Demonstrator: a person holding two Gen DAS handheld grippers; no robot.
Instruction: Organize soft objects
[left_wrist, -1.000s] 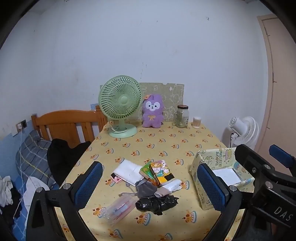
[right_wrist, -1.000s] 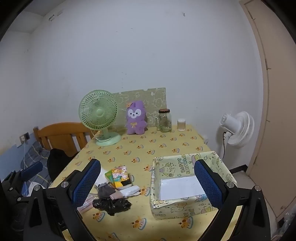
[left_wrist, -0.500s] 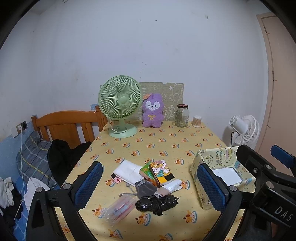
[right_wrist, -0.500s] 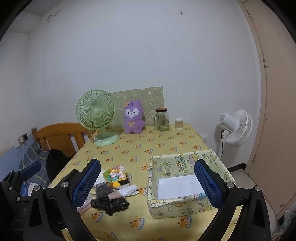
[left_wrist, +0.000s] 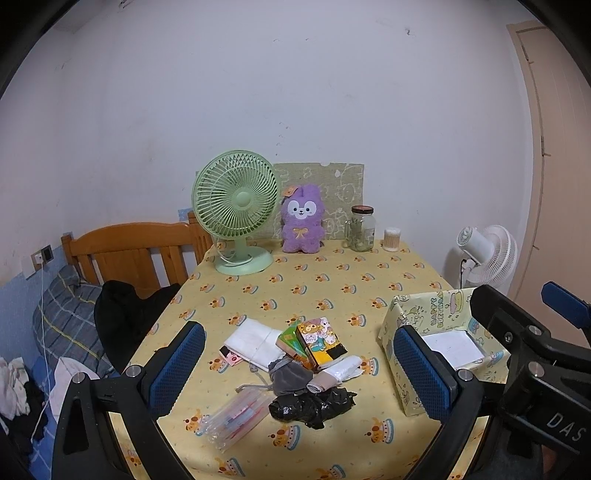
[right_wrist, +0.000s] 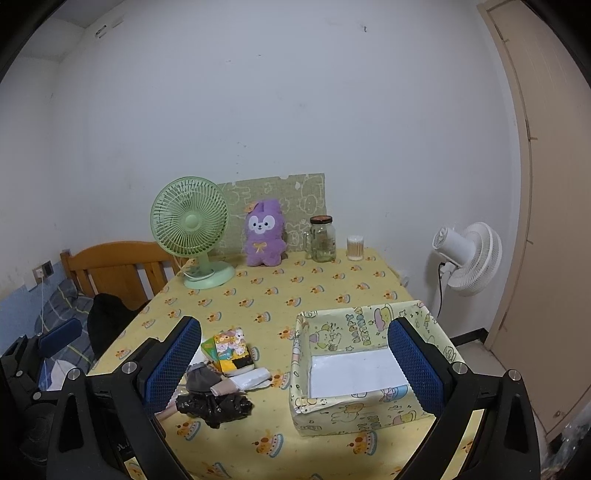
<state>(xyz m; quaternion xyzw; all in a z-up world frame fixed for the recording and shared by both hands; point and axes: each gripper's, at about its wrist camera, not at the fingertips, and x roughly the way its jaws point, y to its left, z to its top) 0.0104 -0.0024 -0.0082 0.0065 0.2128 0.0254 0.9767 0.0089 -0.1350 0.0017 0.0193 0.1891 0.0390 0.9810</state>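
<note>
The left gripper (left_wrist: 301, 373) is held above the near edge of the table (left_wrist: 332, 284) with its blue-padded fingers (left_wrist: 177, 367) spread wide and nothing between them. The right gripper (right_wrist: 293, 363) is likewise wide open and empty, held above the near right part of the table. Below the left gripper lies a cluster of soft objects: a clear plastic pouch (left_wrist: 236, 415) nearest the edge, a crumpled black plastic bag (left_wrist: 312, 404) just beside it, then a grey drawstring pouch (left_wrist: 288, 378) touching a rolled beige item (left_wrist: 323, 382) and a white plastic bag (left_wrist: 347, 367). Behind these rest two cartoon-printed tissue packs (left_wrist: 314, 341), one green and one orange, and a folded white cloth (left_wrist: 253, 341) to their left. To the right of the cluster, apart from it, stands an open yellow cartoon-printed box (right_wrist: 369, 365) with a white bottom and nothing inside. At the far edge of the table, from left to right, stand a green desk fan (left_wrist: 236, 210), a purple plush toy (left_wrist: 303, 219) leaning on a green patterned board (left_wrist: 343, 188), a glass jar (left_wrist: 362, 229) and a small cotton swab container (left_wrist: 392, 239). Beyond the table are a wooden bed frame (left_wrist: 129, 247) at left and a white floor fan (right_wrist: 467, 258) at right.
</note>
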